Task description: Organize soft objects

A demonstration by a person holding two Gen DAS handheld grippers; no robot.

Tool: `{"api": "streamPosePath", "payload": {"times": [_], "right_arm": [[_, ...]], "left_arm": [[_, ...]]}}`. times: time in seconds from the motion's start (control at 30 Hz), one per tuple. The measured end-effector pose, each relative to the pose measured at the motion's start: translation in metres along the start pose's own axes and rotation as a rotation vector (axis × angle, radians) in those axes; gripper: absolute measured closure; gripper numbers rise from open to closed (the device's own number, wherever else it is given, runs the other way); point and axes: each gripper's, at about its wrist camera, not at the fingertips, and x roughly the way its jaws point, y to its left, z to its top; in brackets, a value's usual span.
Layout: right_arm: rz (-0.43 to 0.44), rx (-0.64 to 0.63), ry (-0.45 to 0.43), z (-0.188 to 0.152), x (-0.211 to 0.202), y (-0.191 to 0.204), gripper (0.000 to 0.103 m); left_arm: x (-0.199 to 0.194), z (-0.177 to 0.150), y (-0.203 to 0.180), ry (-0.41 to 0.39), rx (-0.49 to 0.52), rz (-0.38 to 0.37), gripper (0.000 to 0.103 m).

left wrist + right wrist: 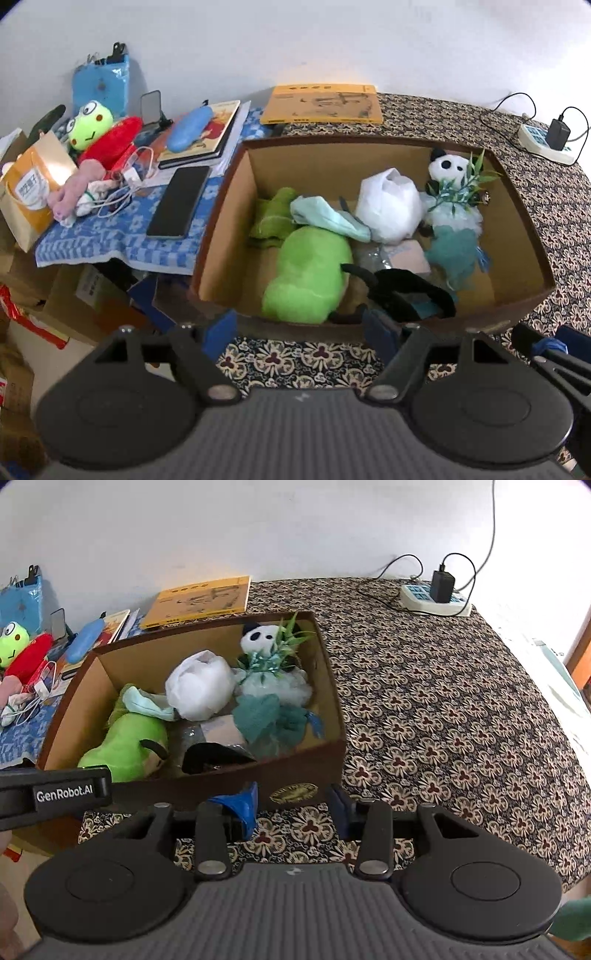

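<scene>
A brown cardboard box (221, 206) (295, 771) stands on the patterned table. In it lie a green plush (306, 280) (129, 742), a white bag (388, 206) (199, 690), a panda plush (448, 166) (258, 637), a teal cloth (454, 251) (269, 720) and a black item (406, 288). Outside, on the left, lie a frog plush (90, 123) (13, 640), a red plush (114, 142) and pink socks (74, 190). My left gripper (301, 332) is open and empty before the box's near wall. My right gripper (295, 805) is open and empty there too.
On a blue checked cloth (122, 243) lie a phone (179, 201), books (207, 133), white cables and a paper bag (31, 188). A yellow booklet (321, 105) lies behind the box. A power strip with charger (439, 598) sits at the table's back right. Cardboard boxes stand below left.
</scene>
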Motion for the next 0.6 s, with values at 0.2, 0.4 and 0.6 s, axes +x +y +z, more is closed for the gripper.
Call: {"api": "streamPosePath", "payload": {"times": [0.2,0.4,0.6], "right_arm": [[0.004,-0.006,-0.003,0.007,0.006,0.009,0.077],[0.01,-0.002,-0.012,0.014,0.012,0.016,0.077],[0.023,0.012,-0.03,0.022,0.018,0.016,0.077]], "left_arm": [[0.005,0.008,0.003,-0.013,0.024,0.009,0.028],[0.014,0.021,0.013,-0.015,0.011,0.007,0.027],[0.022,0.031,0.008,-0.029,0.029,0.005,0.027]]}}
